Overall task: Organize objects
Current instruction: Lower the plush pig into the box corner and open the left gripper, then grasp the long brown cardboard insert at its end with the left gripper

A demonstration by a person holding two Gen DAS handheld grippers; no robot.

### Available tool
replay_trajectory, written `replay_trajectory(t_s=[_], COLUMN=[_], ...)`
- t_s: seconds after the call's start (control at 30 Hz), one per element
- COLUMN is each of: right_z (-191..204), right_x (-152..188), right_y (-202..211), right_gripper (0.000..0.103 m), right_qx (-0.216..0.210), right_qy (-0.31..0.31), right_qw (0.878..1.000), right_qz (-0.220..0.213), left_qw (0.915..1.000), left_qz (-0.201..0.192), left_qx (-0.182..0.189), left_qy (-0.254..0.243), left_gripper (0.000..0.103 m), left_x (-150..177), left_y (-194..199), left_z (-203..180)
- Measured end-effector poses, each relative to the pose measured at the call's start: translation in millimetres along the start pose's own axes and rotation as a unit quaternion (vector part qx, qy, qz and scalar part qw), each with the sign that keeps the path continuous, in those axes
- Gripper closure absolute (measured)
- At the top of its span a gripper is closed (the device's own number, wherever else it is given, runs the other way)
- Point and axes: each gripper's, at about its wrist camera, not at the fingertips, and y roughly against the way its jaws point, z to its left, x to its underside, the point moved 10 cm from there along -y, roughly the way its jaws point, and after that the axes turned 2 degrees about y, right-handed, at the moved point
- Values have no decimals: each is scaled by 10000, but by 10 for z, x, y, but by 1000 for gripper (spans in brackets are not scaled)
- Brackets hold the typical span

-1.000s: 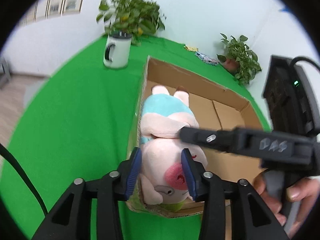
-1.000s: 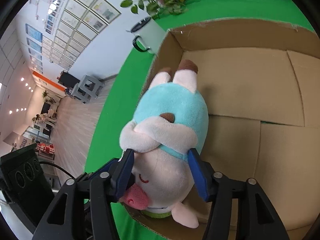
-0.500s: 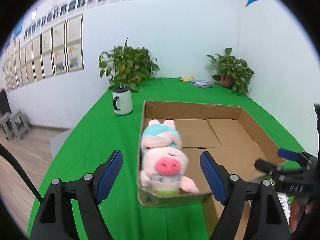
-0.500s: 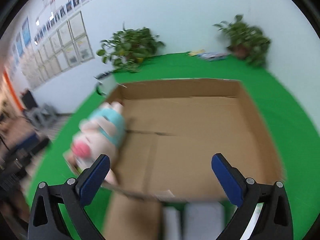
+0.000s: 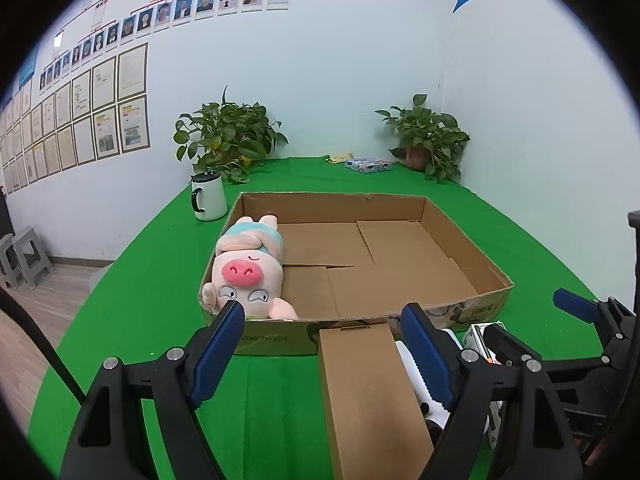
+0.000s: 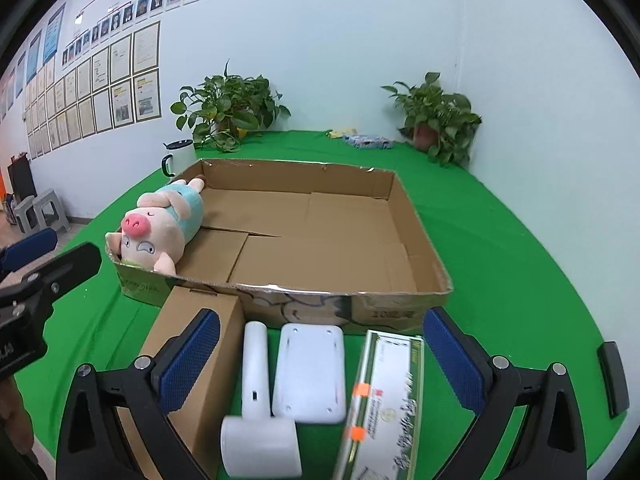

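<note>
A pink plush pig [image 5: 248, 268] [image 6: 160, 224] in a teal shirt lies in the left end of a shallow open cardboard box [image 5: 472, 252] [image 6: 424, 248]. My left gripper [image 5: 324, 356] stands open in front of the box, above a closed brown carton [image 5: 368, 392] [image 6: 208, 364]. My right gripper [image 6: 320, 364] is open too, over a white hair-dryer-shaped device [image 6: 256, 400], a white flat case [image 6: 310, 372] and a long green-and-white box [image 6: 384, 404]. Nothing is between either pair of fingers.
A white mug [image 5: 208, 200] and a leafy plant [image 5: 228, 136] stand behind the box at the left. Another potted plant [image 5: 428, 136] and small packets [image 5: 366, 165] sit at the far right corner. The green table [image 6: 520, 264] ends near a small black object [image 6: 612, 376].
Both grippers let go of the pig, opened wide and drew back out of the box toward the table's near edge. The pig stays lying in the box's left end.
</note>
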Motion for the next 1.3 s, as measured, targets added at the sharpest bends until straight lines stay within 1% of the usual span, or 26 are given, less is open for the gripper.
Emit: replay_trajectory(t_s=[0.23,0.37,0.4,0.43,0.47,0.5,0.53,0.6,0.63,0.73,0.8,0.93,1.0,1.03,1.07,1.1,1.13,1.3], right_z=[-16,31,60,151,218,307,456,657,840,1162,1269,1440,1459,1466,1473,1470,1452,1382], right_x=[169,261,299,398,472,576,755,961,1117,1313,1358,1489,1523,1556,1575,1579,1588,1545], right_y=[275,334,355,415,446,490,535,581,612,650,662,592,565,534,514,492,452,410], right_gripper=[1,1,1,1,1,1,1,1,1,1,1,1,1,1,1,4,9,9], right_qx=[-91,-317,-406,-632,-768,-919,-1170,-1502,-1680,-1850,-1875,-1763,-1711,-1559,-1496,-1498,-1514,-1574], right_qy=[-52,-58,-57,-40,-10,30,54,66,178,530,629,850,910,1018,1059,1053,995,897], right_qw=[9999,9995,9991,9979,9968,9953,9919,9860,9816,9755,9740,9715,9712,9727,9729,9724,9717,9725], right_qz=[-10,46,86,167,216,296,483,720,889,1070,1102,1337,1384,1389,1407,1447,1518,1464], left_qw=[9996,9988,9981,9972,9958,9931,9910,9859,9834,9753,9710,9689,9665,9644,9632,9626,9628,9613], left_qz=[148,260,327,398,509,729,890,1186,1300,1568,1691,1742,1791,1830,1858,1894,1911,1926], left_qx=[222,408,502,607,739,888,953,1041,1083,1274,1418,1423,1441,1480,1508,1523,1518,1578], left_qy=[72,107,135,159,182,237,312,553,654,891,917,1027,1146,1207,1223,1197,1161,1175], left_gripper=[23,23,23,23,23,23,23,23,23,24,24,24,24,24,24,24,24,24], left_x=[140,238,287,338,406,533,637,877,973,1214,1323,1426,1474,1498,1510,1523,1531,1536], left_y=[144,218,231,225,209,167,136,69,44,-17,-46,-95,-116,-123,-127,-135,-141,-137], left_z=[-75,-90,-90,-88,-84,-64,-32,57,88,124,103,161,207,219,219,218,217,219])
